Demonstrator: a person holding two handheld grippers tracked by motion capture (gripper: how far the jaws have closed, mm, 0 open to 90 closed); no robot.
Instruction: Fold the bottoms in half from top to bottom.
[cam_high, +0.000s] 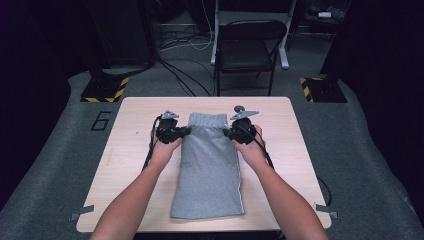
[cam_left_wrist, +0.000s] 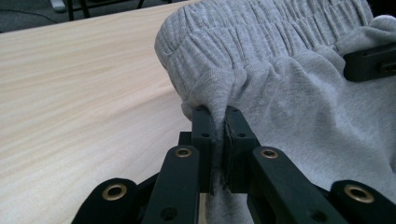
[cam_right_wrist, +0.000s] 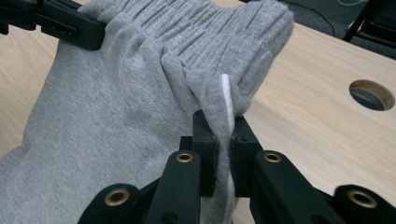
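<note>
A pair of grey sweatpants (cam_high: 210, 170) lies folded lengthwise on the light wooden table (cam_high: 130, 150), waistband at the far end. My left gripper (cam_high: 187, 131) is shut on the left edge of the cloth just below the elastic waistband (cam_left_wrist: 261, 23), with a pinched fold of grey fabric (cam_left_wrist: 218, 140) between its jaws. My right gripper (cam_high: 226, 132) is shut on the right edge, where a white side stripe (cam_right_wrist: 227, 105) runs into its jaws. Both pinched edges are lifted slightly off the table. In the left gripper view the other gripper's black jaw shows at the far right, on the sweatpants (cam_left_wrist: 303, 116).
A round hole (cam_right_wrist: 371, 94) is cut in the tabletop to the right of the waistband. Beyond the table stand a black folding chair (cam_high: 250, 47) and loose cables on the grey floor. Two black stands with yellow-striped bases (cam_high: 104, 89) flank the far corners.
</note>
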